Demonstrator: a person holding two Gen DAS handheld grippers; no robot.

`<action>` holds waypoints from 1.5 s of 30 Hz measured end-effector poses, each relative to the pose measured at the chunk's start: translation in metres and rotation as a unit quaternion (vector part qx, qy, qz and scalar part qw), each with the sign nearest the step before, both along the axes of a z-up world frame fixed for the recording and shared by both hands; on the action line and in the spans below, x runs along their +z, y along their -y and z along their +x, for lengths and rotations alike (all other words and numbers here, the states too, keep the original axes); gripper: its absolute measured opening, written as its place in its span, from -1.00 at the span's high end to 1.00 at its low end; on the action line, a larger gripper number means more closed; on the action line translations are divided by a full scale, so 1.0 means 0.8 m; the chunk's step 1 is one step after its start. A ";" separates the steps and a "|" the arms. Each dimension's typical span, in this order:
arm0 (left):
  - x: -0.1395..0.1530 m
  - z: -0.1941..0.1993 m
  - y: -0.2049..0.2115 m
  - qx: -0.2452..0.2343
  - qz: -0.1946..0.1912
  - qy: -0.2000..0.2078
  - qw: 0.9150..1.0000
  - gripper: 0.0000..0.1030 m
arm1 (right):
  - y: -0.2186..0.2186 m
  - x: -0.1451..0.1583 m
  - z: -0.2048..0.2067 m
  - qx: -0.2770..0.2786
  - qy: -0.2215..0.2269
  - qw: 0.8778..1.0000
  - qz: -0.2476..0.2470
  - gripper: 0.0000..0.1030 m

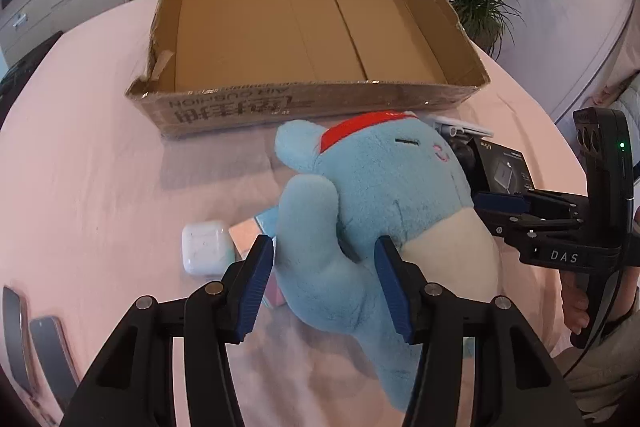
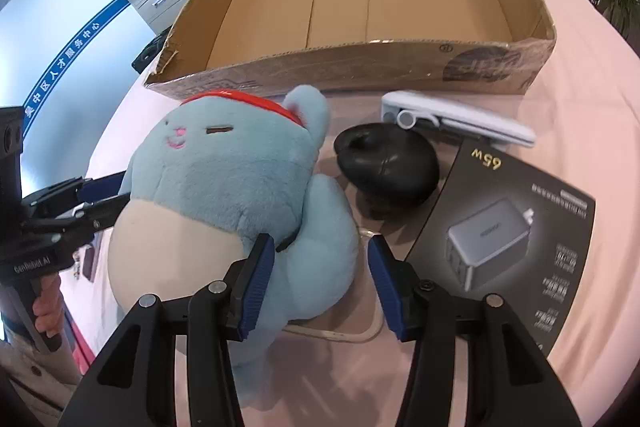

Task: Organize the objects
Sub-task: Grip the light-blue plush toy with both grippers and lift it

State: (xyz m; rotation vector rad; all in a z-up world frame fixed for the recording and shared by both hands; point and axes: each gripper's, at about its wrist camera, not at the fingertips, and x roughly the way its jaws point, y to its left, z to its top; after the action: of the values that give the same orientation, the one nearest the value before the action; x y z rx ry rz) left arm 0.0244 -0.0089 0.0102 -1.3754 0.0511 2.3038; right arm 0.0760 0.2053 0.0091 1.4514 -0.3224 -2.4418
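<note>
A blue plush toy [image 1: 372, 187] with a red headband lies on the pink tablecloth in front of an open cardboard box [image 1: 304, 27]. My left gripper [image 1: 324, 287] has its blue pads on either side of one plush limb, pressing it. My right gripper [image 2: 320, 283] has the other limb between its pads, the right pad a little apart from it. The plush [image 2: 224, 187] and box [image 2: 360, 7] show in the right wrist view. The right gripper also shows in the left wrist view [image 1: 500, 205], touching the plush's side.
A white earbud case [image 1: 204, 247] and a pink-blue card [image 1: 256, 231] lie left of the plush. Two phones [image 1: 36, 347] lie at the left edge. A black mouse-like object [image 2: 388, 163], a white folded stand [image 2: 460, 119] and a black charger box [image 2: 512, 227] lie right of it.
</note>
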 end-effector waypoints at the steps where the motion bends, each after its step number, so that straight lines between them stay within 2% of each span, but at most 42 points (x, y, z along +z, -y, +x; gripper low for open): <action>1: -0.001 0.003 0.005 0.010 -0.001 0.007 1.000 0.01 | 0.000 0.000 0.001 0.002 0.002 1.000 -0.002 0.07; 5: 0.002 0.017 0.028 0.032 0.009 0.031 0.999 0.00 | 0.004 -0.001 0.004 0.018 0.013 1.000 -0.008 0.07; 6: -0.005 0.015 0.030 0.033 0.012 0.015 0.999 0.00 | 0.009 -0.001 0.005 0.024 0.015 1.000 -0.009 0.07; 8: -0.009 0.019 0.029 0.033 0.008 0.014 0.999 0.01 | 0.015 -0.006 0.006 0.037 0.023 0.999 -0.004 0.03; 11: -0.014 0.023 0.019 0.027 -0.004 0.014 1.000 0.30 | 0.017 -0.008 0.007 0.041 0.022 0.999 -0.008 0.03; 12: -0.014 0.026 0.016 0.026 -0.014 0.014 0.999 0.30 | 0.017 -0.006 0.010 0.043 0.021 0.999 -0.010 0.03; 13: -0.014 0.029 0.015 0.024 -0.025 0.009 0.999 0.30 | 0.017 -0.006 0.011 0.047 0.021 0.999 -0.010 0.03; 17: -0.016 0.033 0.016 0.028 -0.050 0.030 0.998 0.26 | 0.022 -0.008 0.017 0.064 0.027 0.998 0.000 0.02; 18: -0.017 0.033 0.017 0.035 -0.061 0.030 0.997 0.22 | 0.023 -0.010 0.017 0.064 0.028 0.998 0.003 -0.02; 19: -0.019 0.033 0.020 0.043 -0.064 0.029 0.997 0.19 | 0.023 -0.012 0.016 0.061 0.028 0.998 0.006 -0.14; 20: -0.022 0.035 0.022 0.051 -0.064 0.024 0.996 0.10 | 0.023 -0.014 0.015 0.053 0.026 0.998 0.012 -0.33; 22: -0.030 0.039 0.027 0.061 -0.046 0.018 0.997 0.03 | 0.019 -0.017 0.020 0.034 0.015 0.999 0.012 -0.45; 27: -0.036 0.047 0.036 0.076 -0.025 0.003 0.997 0.01 | 0.018 -0.013 0.027 0.038 -0.009 0.999 0.019 -0.45; 28: -0.037 0.049 0.038 0.080 -0.016 -0.001 0.997 0.01 | 0.020 -0.011 0.028 0.045 -0.013 0.999 0.024 -0.40; 31: -0.042 0.052 0.050 0.103 0.024 -0.002 0.994 0.01 | 0.026 -0.006 0.033 0.062 -0.021 0.998 0.018 0.14; 32: -0.046 0.052 0.052 0.108 0.034 0.001 0.994 0.01 | 0.029 -0.004 0.035 0.068 -0.024 0.997 0.019 0.26; 34: -0.048 0.055 0.054 0.105 0.051 0.003 0.993 0.10 | 0.037 -0.006 0.035 0.073 -0.022 0.997 0.027 0.35; 35: -0.047 0.054 0.054 0.099 0.063 0.011 0.993 0.26 | 0.038 -0.007 0.035 0.074 -0.019 0.997 0.029 0.35; 37: -0.047 0.052 0.053 0.096 0.066 0.022 0.993 0.27 | 0.039 -0.008 0.035 0.075 -0.016 0.996 0.033 0.33; 43: -0.051 0.047 0.049 0.094 0.069 0.022 0.993 0.27 | 0.040 -0.019 0.023 0.057 -0.001 0.998 0.025 0.30; 45: -0.052 0.049 0.050 0.089 0.077 0.020 0.993 0.39 | 0.039 -0.021 0.021 0.059 0.002 0.998 0.020 0.30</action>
State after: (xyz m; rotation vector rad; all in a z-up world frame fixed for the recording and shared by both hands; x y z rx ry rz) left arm 0.0639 -0.0488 -0.0316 -1.3940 -0.2671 2.3658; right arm 0.0925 0.1739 -0.0079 1.4481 -0.1838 -2.3639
